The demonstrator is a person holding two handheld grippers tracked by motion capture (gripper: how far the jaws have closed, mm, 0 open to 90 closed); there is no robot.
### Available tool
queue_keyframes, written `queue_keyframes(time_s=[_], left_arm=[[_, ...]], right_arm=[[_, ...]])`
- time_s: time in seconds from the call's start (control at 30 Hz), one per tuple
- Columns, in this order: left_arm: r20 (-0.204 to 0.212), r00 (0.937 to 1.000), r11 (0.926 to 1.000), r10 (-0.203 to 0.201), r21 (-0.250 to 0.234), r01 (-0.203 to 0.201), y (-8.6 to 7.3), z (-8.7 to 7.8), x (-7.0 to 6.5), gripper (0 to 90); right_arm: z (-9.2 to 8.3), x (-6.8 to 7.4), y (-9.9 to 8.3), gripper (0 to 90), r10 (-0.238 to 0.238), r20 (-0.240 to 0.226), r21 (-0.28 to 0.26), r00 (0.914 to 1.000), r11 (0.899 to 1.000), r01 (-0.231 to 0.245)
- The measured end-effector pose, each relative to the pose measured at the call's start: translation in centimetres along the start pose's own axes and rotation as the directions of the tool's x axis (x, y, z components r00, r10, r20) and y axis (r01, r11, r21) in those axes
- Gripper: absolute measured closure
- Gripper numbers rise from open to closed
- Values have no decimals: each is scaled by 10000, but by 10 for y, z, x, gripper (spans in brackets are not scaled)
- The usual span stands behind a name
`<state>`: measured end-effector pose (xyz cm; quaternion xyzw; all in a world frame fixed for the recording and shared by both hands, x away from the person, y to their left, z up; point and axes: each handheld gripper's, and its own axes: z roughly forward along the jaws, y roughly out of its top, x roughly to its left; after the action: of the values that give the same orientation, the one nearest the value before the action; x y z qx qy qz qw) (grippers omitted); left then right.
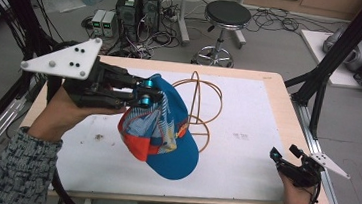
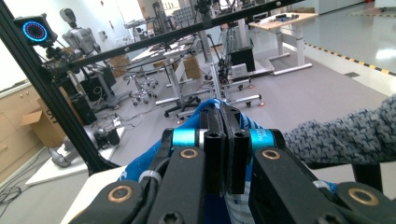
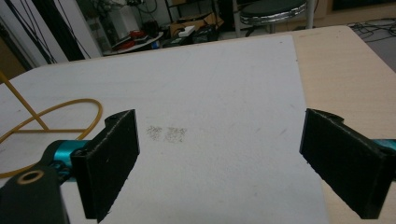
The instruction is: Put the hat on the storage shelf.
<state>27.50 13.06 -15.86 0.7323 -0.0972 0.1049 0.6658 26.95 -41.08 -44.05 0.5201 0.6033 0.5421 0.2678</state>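
A blue cap (image 1: pixel 168 131) with red, orange and striped panels hangs above the white mat, its brim pointing down toward the front. My left gripper (image 1: pixel 145 92) is shut on the cap's rear edge and holds it up in the air. In the left gripper view the jaws stand pressed together on blue fabric (image 2: pixel 198 112). Behind the cap stands an orange wire hat stand (image 1: pixel 200 104), its loop also showing at the left of the right gripper view (image 3: pixel 56 112). My right gripper (image 1: pixel 284 157) rests low at the table's front right, open, with bare mat between its pads (image 3: pixel 109 161).
A white mat (image 1: pixel 247 123) covers most of the wooden table (image 1: pixel 289 102). A black frame post (image 1: pixel 334 56) rises at the right edge. A round stool (image 1: pixel 226 16) and electronics boxes (image 1: pixel 133 7) stand on the floor beyond the table.
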Motion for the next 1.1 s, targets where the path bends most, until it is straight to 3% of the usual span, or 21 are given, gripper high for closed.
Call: queue_keyframes(time_s=[0.23, 0.43, 0.8, 1.1], left_arm=[[-50, 9999, 9989, 112, -463, -114, 14, 9, 16, 882], [-328, 9994, 9969, 138, -775, -163, 19, 13, 34, 882], [-753, 9968, 9945, -283, -1028, 204, 8, 23, 60, 882], [-1074, 9934, 9955, -401, -895, 305, -2, 28, 75, 882]], right_arm=[[-1, -1, 0, 110, 82, 2, -22, 10000, 10000, -82], [-1, -2, 0, 110, 65, -23, -41, 10000, 10000, -65], [-2, -3, 0, 110, 242, -78, -78, 9997, 9997, -242], [-2, -4, 0, 110, 248, -87, -39, 9997, 9997, -248]])
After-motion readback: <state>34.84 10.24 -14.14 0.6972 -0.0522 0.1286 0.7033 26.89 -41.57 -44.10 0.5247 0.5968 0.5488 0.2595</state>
